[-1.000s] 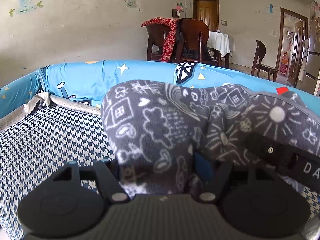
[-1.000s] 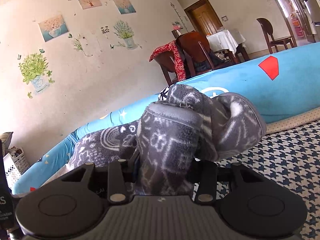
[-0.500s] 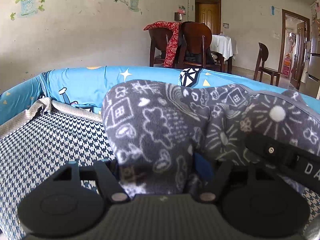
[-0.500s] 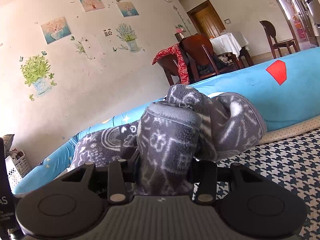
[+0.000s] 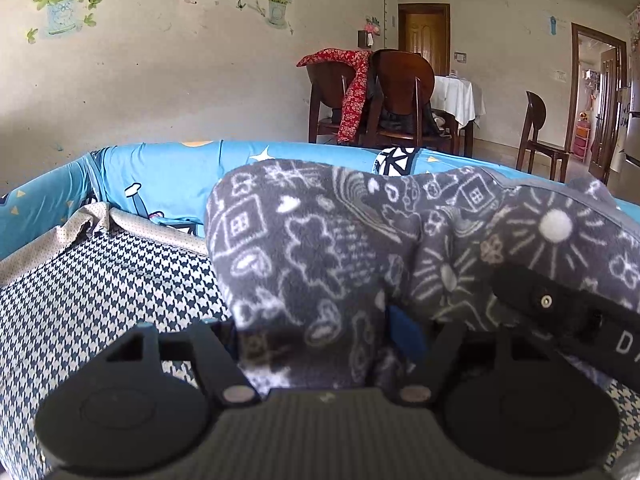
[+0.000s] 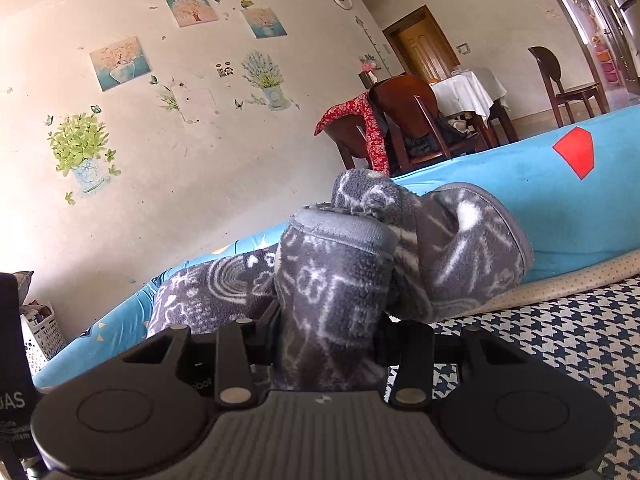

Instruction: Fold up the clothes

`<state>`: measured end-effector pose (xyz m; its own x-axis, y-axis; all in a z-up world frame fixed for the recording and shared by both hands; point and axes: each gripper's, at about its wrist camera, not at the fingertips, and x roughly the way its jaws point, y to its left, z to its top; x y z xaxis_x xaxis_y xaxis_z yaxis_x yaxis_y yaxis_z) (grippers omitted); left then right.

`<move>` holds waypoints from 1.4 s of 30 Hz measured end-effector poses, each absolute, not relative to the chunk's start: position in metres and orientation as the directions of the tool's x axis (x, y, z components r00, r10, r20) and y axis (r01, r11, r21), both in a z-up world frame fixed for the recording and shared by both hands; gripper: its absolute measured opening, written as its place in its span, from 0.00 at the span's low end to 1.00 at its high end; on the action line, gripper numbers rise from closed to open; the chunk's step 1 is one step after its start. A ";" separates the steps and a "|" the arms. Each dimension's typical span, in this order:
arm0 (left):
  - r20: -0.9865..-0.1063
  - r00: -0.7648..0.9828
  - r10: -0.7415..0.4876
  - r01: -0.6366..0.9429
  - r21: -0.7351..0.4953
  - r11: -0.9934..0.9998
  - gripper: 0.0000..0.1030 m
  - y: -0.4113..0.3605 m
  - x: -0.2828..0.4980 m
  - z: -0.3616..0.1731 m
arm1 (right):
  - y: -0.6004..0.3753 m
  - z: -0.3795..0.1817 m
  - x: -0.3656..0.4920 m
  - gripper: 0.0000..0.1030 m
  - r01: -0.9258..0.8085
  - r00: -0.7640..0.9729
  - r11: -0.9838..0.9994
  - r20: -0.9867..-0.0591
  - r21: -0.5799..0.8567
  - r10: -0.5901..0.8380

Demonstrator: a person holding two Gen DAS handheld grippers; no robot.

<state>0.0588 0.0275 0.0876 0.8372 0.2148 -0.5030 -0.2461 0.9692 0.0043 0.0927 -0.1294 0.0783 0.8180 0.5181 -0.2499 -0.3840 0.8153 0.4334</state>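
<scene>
Bunched grey fleece garment hides both claws' fingertips.

The left claw is clamped on a thick fold of grey patterned fleece garment, which fills the gap between its two black fingers and bulges above and ahead of them. The right claw is likewise clamped on a bunched fold of the same garment, the cloth rising straight up from between its fingers. In the left wrist view, part of the right claw's black body shows to the right of the left claw, pressed against the fleece. No hand or sleeve is visible.
</scene>
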 end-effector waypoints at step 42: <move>-0.576 0.774 0.264 -0.280 0.063 0.958 0.68 0.068 0.137 0.033 | -0.098 0.022 0.143 0.42 -0.288 0.806 0.787 -0.306 0.545 0.507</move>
